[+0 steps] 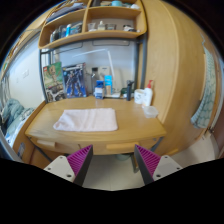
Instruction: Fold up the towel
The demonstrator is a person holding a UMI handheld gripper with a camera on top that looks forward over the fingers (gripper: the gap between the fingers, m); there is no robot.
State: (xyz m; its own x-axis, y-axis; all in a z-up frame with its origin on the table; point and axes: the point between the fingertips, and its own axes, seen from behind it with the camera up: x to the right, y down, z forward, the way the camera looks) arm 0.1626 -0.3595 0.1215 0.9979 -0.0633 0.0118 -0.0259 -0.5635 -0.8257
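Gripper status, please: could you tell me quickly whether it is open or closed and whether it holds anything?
Gripper: open, holding nothing; the towel lies on the desk beyond its fingers.

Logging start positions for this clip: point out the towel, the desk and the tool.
towel (pixel 86 120), gripper view, middle of the folded white cloth lying on the desk.
desk (pixel 135 122), gripper view, bare wooden top beside the towel.
tool (pixel 113 160), gripper view, open gap midway between its purple-padded fingertips, short of the desk.
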